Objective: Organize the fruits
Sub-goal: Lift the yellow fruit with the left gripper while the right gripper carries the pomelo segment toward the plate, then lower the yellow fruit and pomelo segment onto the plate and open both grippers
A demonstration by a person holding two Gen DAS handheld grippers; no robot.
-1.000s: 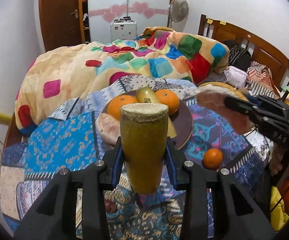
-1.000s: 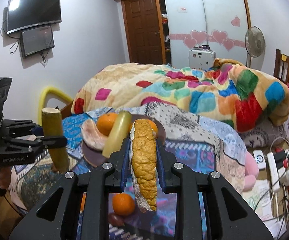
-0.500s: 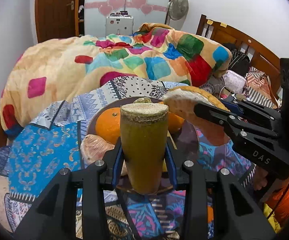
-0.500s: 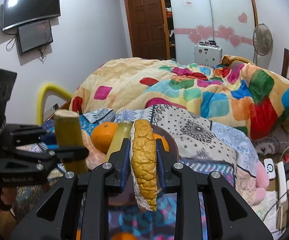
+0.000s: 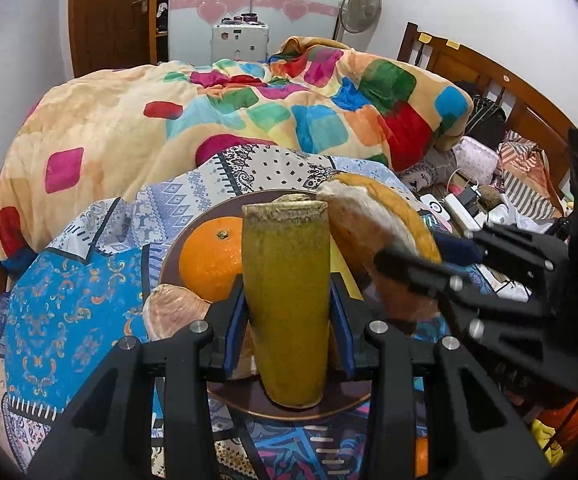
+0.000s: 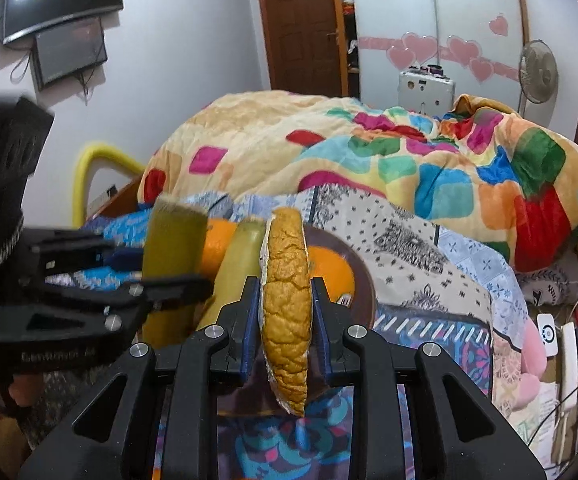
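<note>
Your left gripper (image 5: 289, 312) is clamped on an upright yellow-green cut stalk (image 5: 287, 300), held above the near part of a brown plate (image 5: 329, 410) that sits on the patterned cloth (image 5: 69, 312). Your right gripper (image 6: 285, 312) is clamped on a wrinkled orange-brown fruit wedge (image 6: 287, 304), held edge-on just beside the stalk and over the same plate. On the plate lie an orange (image 5: 209, 256), a pale peeled segment (image 5: 173, 316) at its near left rim, and a second stalk piece (image 6: 237, 268). A colourful quilt (image 5: 249, 112) is heaped on the bed behind.
</note>
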